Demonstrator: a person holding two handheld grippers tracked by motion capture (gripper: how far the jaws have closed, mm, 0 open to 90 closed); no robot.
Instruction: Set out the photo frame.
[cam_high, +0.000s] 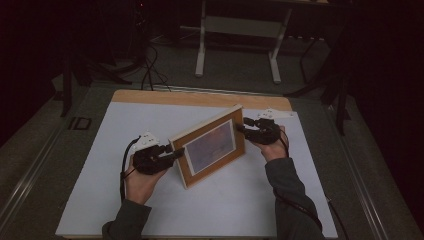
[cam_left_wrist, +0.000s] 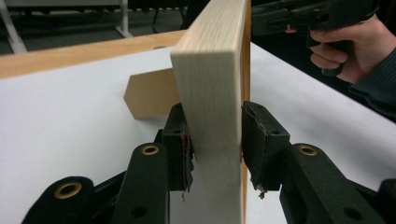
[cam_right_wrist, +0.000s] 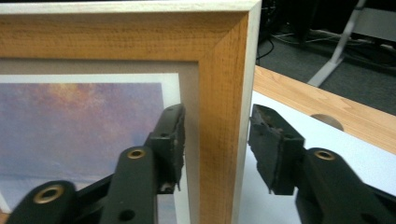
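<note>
Picture frame (cam_high: 212, 145) stands upright on its edge mid worktop (cam_high: 235, 200), propped on its back stand (cam_left_wrist: 147, 93). Left gripper (cam_high: 176, 153) fingers (cam_left_wrist: 180, 140) clamp the frame's left side edge. Right gripper (cam_high: 242, 126) fingers (cam_right_wrist: 170, 140) straddle the frame's right edge, released, with a gap on the outer side.

A wooden table (cam_high: 150, 96), a white sheet (cam_high: 235, 200) spread over most of it, and the picture frame (cam_high: 210, 146) standing upright on that sheet.
</note>
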